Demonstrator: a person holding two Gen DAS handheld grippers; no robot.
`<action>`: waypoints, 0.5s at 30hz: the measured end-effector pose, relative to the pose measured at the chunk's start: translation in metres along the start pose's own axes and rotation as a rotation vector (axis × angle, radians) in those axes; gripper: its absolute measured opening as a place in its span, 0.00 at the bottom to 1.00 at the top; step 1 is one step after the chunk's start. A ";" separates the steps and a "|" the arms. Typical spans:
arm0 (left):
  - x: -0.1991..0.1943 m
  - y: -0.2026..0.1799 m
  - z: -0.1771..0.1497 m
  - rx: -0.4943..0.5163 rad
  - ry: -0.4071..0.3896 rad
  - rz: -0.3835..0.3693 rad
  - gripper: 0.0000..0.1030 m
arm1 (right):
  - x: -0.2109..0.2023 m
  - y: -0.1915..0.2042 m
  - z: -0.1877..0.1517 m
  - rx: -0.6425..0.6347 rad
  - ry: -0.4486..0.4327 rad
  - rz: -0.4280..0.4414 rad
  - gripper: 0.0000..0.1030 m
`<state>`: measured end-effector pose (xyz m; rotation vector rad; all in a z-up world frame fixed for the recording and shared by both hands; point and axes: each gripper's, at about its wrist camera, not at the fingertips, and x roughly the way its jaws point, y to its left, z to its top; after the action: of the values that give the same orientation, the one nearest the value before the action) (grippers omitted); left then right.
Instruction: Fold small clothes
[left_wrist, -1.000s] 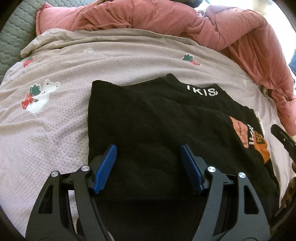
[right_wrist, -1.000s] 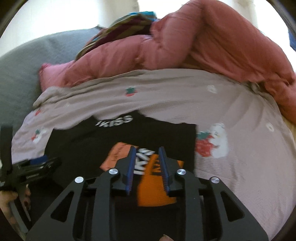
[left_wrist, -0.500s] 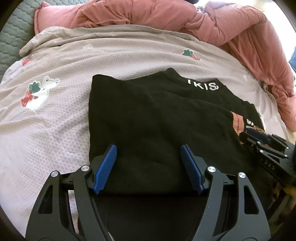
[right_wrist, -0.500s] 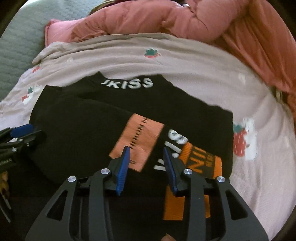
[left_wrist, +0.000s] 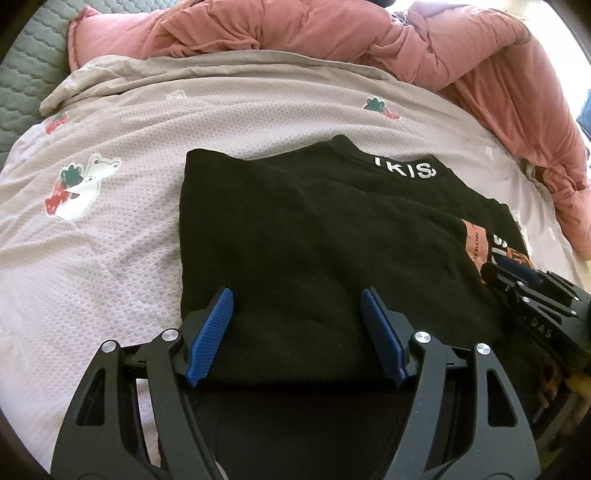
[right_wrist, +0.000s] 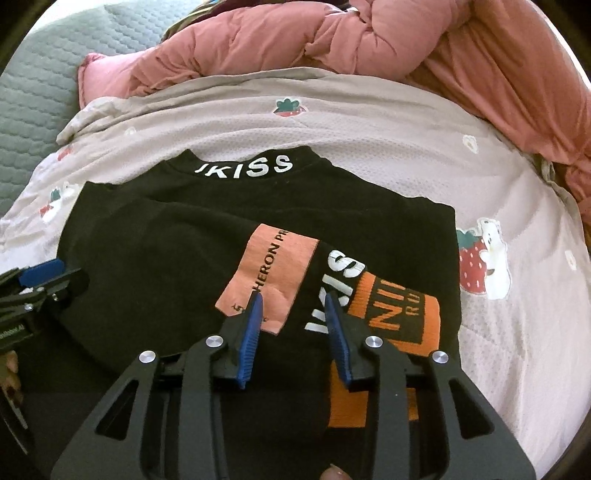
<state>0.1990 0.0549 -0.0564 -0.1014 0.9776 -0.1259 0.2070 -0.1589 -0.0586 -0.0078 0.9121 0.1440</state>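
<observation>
The black top (right_wrist: 177, 254) lies flat on the bed's pale sheet (left_wrist: 110, 258), sides already folded in, collar away from the person. The next move seems to be seizing the near hem and carrying it up toward the collar. The left gripper (left_wrist: 297, 332) hovers wide open over the near edge, empty. The right gripper (right_wrist: 293, 332) is opening, its jaws over the print, clamping nothing. The collar reads "KISS"; an orange patch (right_wrist: 273, 273) reads "HERON PR". A pink quilt (right_wrist: 332, 40) is heaped behind.
</observation>
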 end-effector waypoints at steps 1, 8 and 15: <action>-0.001 0.000 0.000 -0.001 0.000 -0.001 0.62 | -0.003 0.000 0.000 0.010 -0.006 0.009 0.39; -0.008 -0.001 0.000 -0.001 -0.001 -0.009 0.62 | -0.016 0.002 -0.004 0.022 -0.032 0.024 0.49; -0.019 -0.004 -0.001 0.018 -0.017 -0.010 0.62 | -0.023 0.001 -0.008 0.044 -0.042 0.035 0.59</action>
<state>0.1875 0.0533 -0.0412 -0.0911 0.9585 -0.1431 0.1866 -0.1614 -0.0448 0.0516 0.8740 0.1561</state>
